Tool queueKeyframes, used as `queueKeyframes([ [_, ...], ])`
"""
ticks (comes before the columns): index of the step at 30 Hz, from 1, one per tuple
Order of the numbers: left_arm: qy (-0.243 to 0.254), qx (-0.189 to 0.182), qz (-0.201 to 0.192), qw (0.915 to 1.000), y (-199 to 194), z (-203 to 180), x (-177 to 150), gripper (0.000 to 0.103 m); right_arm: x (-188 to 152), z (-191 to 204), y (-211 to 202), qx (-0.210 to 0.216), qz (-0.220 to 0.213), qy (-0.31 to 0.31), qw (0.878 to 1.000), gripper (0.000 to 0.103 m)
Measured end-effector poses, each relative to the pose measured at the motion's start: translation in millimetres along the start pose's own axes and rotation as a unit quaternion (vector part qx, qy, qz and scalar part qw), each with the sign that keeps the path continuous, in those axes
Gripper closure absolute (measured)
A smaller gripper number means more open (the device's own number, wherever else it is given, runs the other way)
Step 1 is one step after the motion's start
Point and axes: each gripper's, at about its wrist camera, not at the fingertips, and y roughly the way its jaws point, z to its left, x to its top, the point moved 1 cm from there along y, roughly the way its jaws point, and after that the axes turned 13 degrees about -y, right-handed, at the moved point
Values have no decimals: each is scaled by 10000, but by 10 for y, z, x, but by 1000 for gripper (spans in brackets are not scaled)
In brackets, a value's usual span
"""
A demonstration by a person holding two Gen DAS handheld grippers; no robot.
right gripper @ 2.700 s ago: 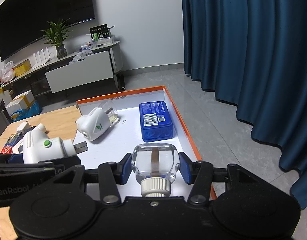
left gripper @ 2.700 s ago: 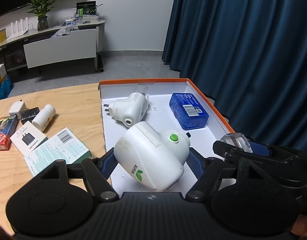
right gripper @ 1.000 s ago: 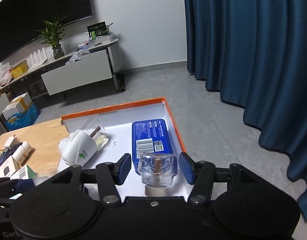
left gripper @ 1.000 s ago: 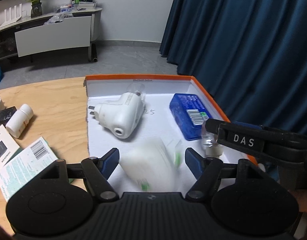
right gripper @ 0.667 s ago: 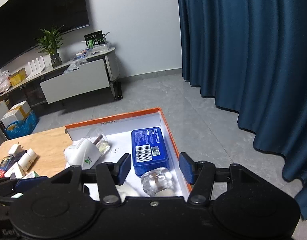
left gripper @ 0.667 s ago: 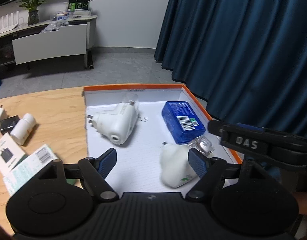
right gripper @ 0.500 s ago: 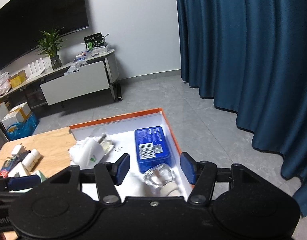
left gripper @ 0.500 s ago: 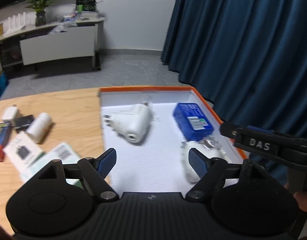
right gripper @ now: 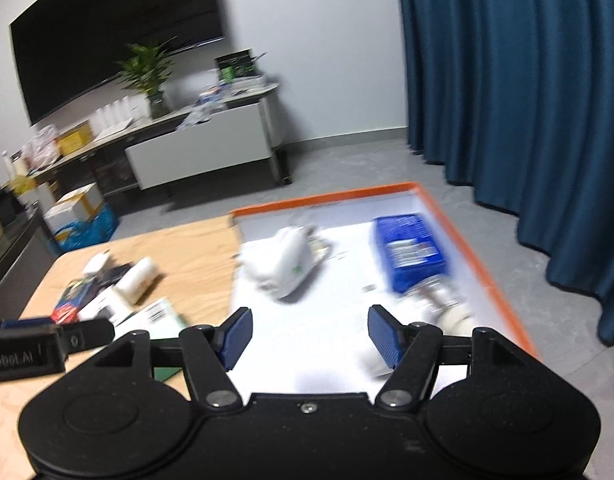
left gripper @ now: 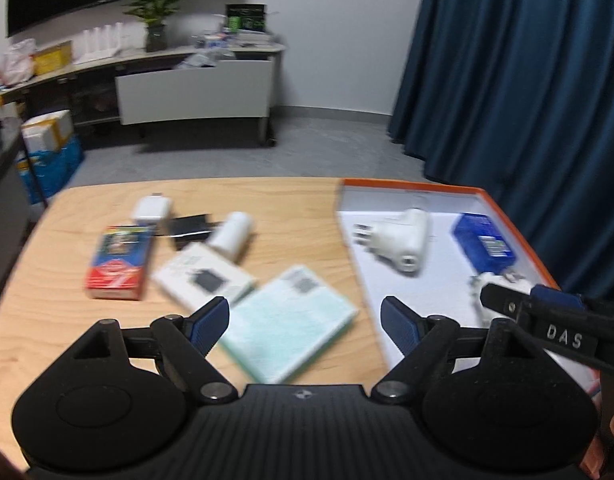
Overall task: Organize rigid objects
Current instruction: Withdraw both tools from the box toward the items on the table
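Note:
My left gripper (left gripper: 305,318) is open and empty, above a pale green box (left gripper: 289,322) on the wooden table (left gripper: 291,200). My right gripper (right gripper: 309,338) is open and empty over the orange-rimmed white box (right gripper: 503,296). In that box lie a white plug-in device (right gripper: 285,268), a blue box (right gripper: 409,256) and a clear glass bottle with a white cap (right gripper: 447,308). A second white device (left gripper: 477,284) shows partly behind the right gripper's arm. The orange-rimmed box also shows in the left wrist view (left gripper: 523,228).
On the table's left lie a red box (left gripper: 119,262), a white box with a charger picture (left gripper: 205,278), a white pill bottle (left gripper: 233,234), a white charger (left gripper: 151,210) and a black item (left gripper: 189,228). A dark blue curtain (left gripper: 527,80) hangs on the right.
Both grippers opened and let go of the white device and the glass bottle into the box. Both then swung left, toward the table's loose items.

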Motion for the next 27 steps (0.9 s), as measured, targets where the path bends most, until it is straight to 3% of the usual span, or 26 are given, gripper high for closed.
queueKeyframes([
  [16, -625, 680, -49, 9957, -112, 1064, 149, 18, 98, 1170, 261, 762, 90, -619, 9951, 26],
  [27, -754, 821, -8, 9938, 63, 1349, 238, 18, 214, 1481, 482, 1030, 123, -986, 9897, 26],
])
